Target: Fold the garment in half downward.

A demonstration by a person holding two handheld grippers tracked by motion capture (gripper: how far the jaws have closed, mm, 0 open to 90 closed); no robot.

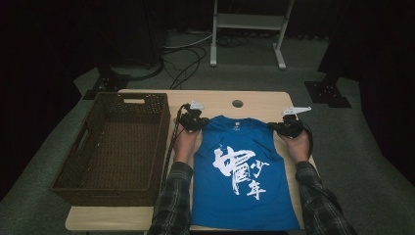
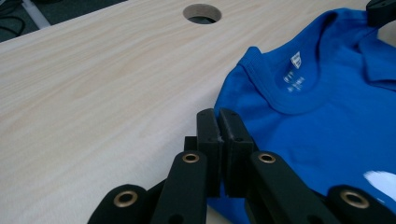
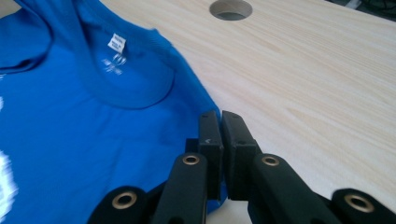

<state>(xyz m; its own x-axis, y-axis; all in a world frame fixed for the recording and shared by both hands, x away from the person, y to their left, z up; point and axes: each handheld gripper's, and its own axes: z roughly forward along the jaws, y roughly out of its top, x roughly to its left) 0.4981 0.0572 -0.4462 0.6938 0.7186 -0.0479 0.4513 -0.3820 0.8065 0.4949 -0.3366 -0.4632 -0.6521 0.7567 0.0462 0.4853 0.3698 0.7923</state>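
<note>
A blue T-shirt lies face up on the pale wooden surface, its collar toward the far edge and its hem at the near edge, white printed characters across the chest. To its left a dark wicker basket takes up the left side of the surface, and a round cable hole sits near the far edge just beyond the collar. The left claw is at the shirt's left shoulder and the right claw at its right shoulder. In the left gripper view the left claw's jaws stand pressed together with the blue cloth of the shoulder edge pinched between them; the right gripper view shows the same on the other side, jaws closed on the shoulder seam. The neckline with its small white label lies between the two grips, slack and curved. This looks like the start of a lift or fold, with both shoulders taken. The shirt is thin knit cotton by its look: light, soft, and without any stiffness of its own, so it should hang and drape wherever it is not held and may drag along the wood. Taking it at the two shoulder seams, where the cloth is doubled, seems the soundest hold; a pinch on a single layer could slip or pull the shirt askew.
</note>
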